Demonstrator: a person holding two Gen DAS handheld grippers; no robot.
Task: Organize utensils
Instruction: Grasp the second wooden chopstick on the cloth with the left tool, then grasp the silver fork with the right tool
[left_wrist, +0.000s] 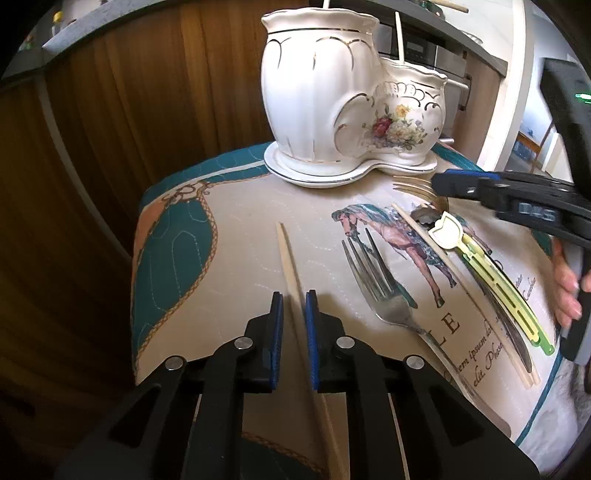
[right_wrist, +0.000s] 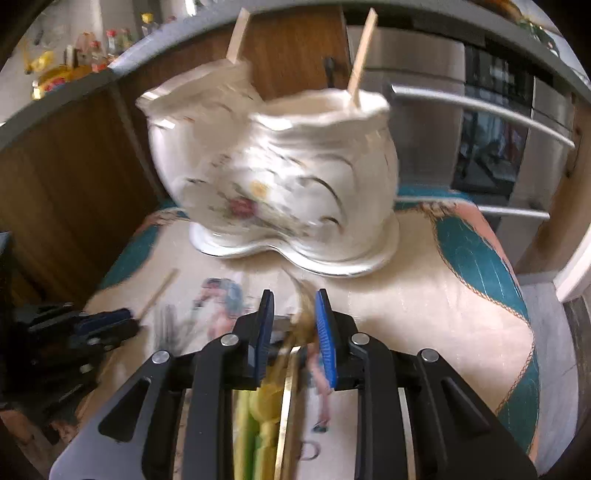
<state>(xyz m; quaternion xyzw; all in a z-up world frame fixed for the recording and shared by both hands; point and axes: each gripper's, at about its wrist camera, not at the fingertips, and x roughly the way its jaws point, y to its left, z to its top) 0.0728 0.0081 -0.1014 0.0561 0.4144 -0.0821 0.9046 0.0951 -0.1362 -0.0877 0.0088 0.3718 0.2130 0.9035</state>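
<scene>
The white ceramic double-pot holder (left_wrist: 347, 99) stands on its saucer at the far end of the printed cloth (left_wrist: 236, 229), and a stick pokes up out of each of its two cups, so some sorting looks done. Most of the job is still lying on the cloth.

The left gripper (left_wrist: 293, 299) has its jaws nearly together around a single wooden chopstick (left_wrist: 286, 254), the blue pads close against it or already pinching; which one I cannot tell.

The right gripper (right_wrist: 293, 306) is blurred in its own view. Its jaws are partly closed over the gold-coloured fork (left_wrist: 415, 186) near the holder's base, but I cannot tell whether the pads grip it.

Still loose on the cloth: a steel fork (left_wrist: 380, 291), a yellow-green plastic utensil (left_wrist: 480, 266), a dark-handled piece under it, and more chopsticks (left_wrist: 436, 254) alongside. By my reckoning, well under half is put away.
</scene>
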